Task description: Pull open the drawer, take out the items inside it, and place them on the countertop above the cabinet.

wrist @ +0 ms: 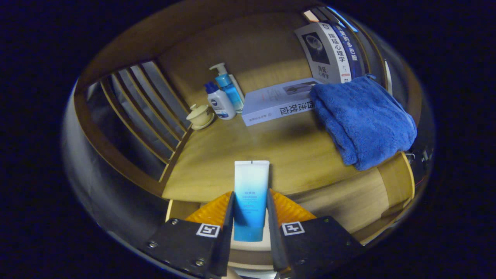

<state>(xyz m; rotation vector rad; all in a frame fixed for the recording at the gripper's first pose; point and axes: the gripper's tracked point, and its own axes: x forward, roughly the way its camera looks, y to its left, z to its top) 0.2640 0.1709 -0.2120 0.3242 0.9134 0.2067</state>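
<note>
Between the tongs [250, 201] sits a white-to-blue tube [250, 193], and both orange fingers [211, 211] press on its sides, so they're clamped on it. The tube's flat crimped end points to 12 o'clock and its darker blue end comes back toward the camera. It hangs over the front edge of the wooden table [271, 143]; can't really tell if it's touching the wood or just above it.

Further out on the table, around 11 o'clock from the tube, there's a little cluster: a cream cup [199, 115] on a saucer, then a small white bottle [220, 102] with a blue cap, then a blue pump bottle [228, 88] right behind it, all just beside each other. At about 12 to 1 o'clock a book [277, 101] lies flat, and a folded blue towel [364, 120] at 2 o'clock overlaps its far end. Behind the towel some more books [331, 50] stand upright against the back. Slatted wooden rails [143, 104] run along the 10 o'clock side.
</note>
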